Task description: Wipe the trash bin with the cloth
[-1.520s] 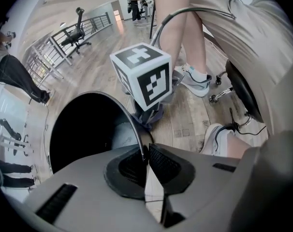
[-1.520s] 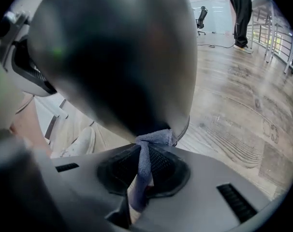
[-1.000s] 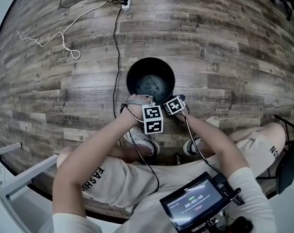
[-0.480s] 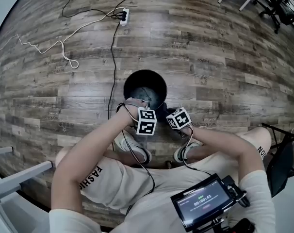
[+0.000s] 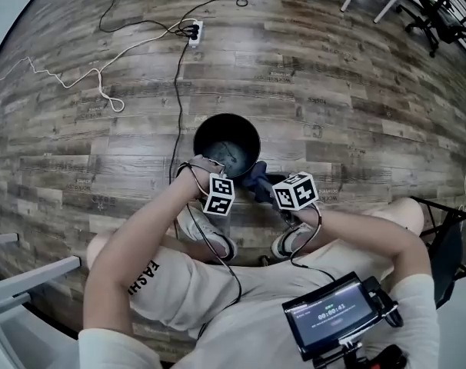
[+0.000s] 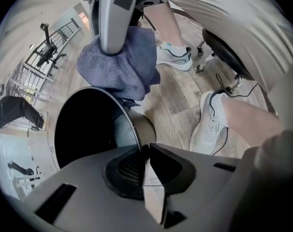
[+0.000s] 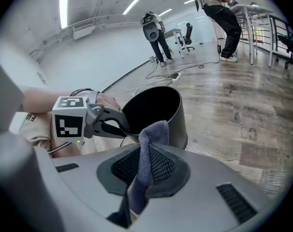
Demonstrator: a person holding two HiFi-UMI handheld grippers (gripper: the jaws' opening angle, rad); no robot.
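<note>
Just beyond the cloth (image 7: 155, 132) clamped in the right claw (image 7: 147, 151) lies the bin (image 7: 180, 117); the left claw (image 6: 145, 151) has just closed onto its rim.

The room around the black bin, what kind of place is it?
Probably a big office or lab hall, not a home. There are long strip lights overhead, an office chair further back, and a power strip lying on the wide wood-look floor.
</note>
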